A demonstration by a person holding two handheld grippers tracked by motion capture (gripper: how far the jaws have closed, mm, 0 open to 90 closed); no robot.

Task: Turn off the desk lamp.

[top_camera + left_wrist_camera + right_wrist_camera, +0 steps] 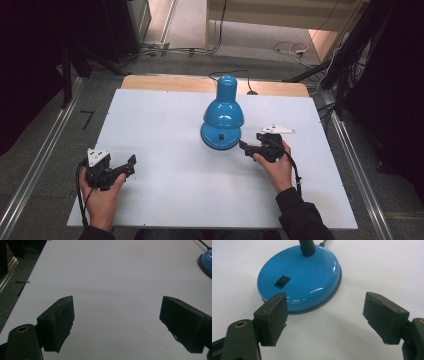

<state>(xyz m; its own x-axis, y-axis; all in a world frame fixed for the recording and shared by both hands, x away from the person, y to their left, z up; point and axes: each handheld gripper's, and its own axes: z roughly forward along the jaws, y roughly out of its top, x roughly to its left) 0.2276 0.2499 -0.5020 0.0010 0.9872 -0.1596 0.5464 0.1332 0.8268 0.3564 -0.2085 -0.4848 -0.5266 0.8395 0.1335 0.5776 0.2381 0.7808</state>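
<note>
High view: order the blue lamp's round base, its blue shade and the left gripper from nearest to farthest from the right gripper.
1. Blue lamp's round base, just left of the right gripper.
2. Blue shade, above the base, toward the table's far edge.
3. Left gripper, across the white table at its near left.

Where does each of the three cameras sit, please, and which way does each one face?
High view: above the person's side, looking forward and down on the white table; both hands, left gripper, right gripper.
Left gripper view: rides the left gripper, facing across bare table between its open jaws.
Right gripper view: rides the right gripper, open, facing the blue lamp's base and switch.
Shared: all three show the blue lamp.
</note>
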